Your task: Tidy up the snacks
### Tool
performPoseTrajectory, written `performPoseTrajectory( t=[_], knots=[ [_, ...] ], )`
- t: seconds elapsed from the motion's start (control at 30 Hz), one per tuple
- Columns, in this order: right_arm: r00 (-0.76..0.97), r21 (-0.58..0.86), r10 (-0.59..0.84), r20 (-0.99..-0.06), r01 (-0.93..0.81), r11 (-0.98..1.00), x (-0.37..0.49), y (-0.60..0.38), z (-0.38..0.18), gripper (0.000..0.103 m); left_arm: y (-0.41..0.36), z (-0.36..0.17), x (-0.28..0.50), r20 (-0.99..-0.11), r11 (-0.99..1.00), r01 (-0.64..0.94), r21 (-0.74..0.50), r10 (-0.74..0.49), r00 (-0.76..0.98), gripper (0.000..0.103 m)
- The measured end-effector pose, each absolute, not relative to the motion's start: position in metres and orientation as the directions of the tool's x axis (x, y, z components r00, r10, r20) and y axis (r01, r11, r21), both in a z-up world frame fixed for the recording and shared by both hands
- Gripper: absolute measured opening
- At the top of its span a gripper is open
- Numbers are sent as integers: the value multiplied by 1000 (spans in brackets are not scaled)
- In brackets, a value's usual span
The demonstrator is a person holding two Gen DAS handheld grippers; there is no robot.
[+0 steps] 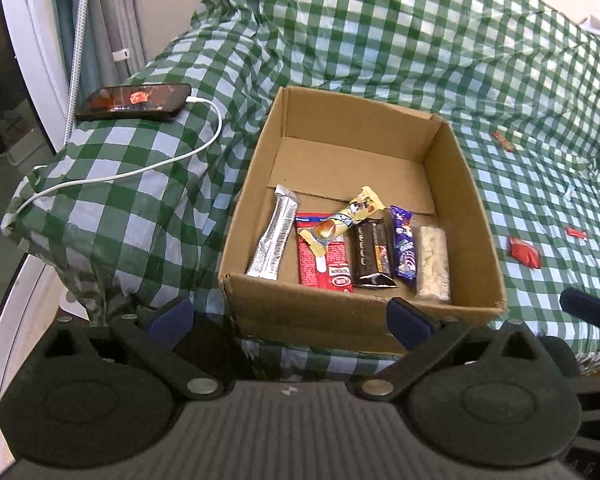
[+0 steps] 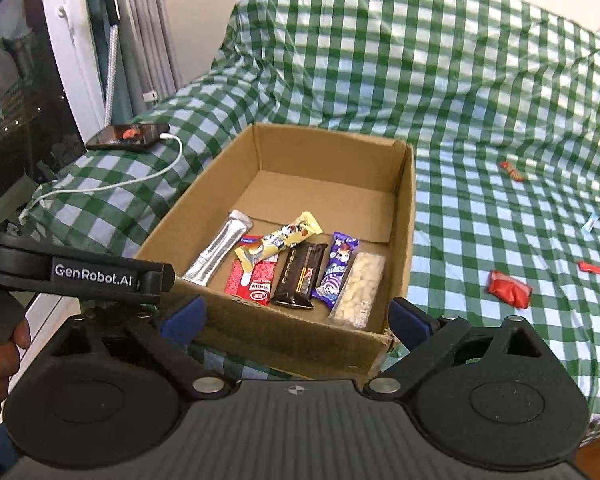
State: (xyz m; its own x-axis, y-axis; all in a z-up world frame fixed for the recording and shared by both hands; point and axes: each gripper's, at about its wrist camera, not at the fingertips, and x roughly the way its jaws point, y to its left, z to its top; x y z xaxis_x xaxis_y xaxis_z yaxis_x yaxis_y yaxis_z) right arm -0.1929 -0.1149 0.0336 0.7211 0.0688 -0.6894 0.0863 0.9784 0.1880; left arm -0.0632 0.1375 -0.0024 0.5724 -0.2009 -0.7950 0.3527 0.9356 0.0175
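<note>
An open cardboard box (image 1: 472, 216) (image 2: 404, 216) sits on the green checked cloth. Inside lie several snacks in a row: a silver bar (image 1: 274, 238) (image 2: 218, 254), a red pack (image 1: 324, 260) (image 2: 254, 276), a yellow bar (image 1: 346, 216) (image 2: 280, 242) lying across it, a dark brown bar (image 1: 374, 256) (image 2: 300, 276), a purple pack (image 1: 404, 244) (image 2: 336, 270) and a clear nut bar (image 1: 432, 262) (image 2: 358, 290). My left gripper (image 1: 290, 318) is open and empty at the box's near wall. My right gripper (image 2: 296, 318) is open and empty there too.
Loose red snacks lie on the cloth right of the box: a larger red wrapper (image 1: 523, 253) (image 2: 510, 288), a small one (image 1: 576, 233) (image 2: 592, 269) and a far one (image 1: 503, 141) (image 2: 513, 171). A phone (image 1: 134, 102) (image 2: 128, 136) on a white cable lies at left.
</note>
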Motion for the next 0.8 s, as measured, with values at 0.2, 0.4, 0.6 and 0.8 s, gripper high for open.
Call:
performPoseTrajectory(
  t=[0.2, 0.4, 0.6, 0.8],
  knots=[
    [752, 187, 57, -656, 89, 978, -213, -113, 43, 98, 139, 8, -84, -768, 932, 363, 26, -214, 604, 103],
    [776, 183, 50, -628, 85, 980, -230, -112, 51, 99, 140, 16, -97, -750, 929, 368, 30, -222, 623, 103],
    [788, 186, 46, -615, 87, 979, -241, -112, 54, 100, 143, 21, -107, -739, 928, 370, 33, -226, 634, 103],
    [796, 184, 47, -604, 82, 980, -247, -111, 56, 100, 147, 25, -113, -733, 930, 366, 30, -228, 641, 103]
  ],
)
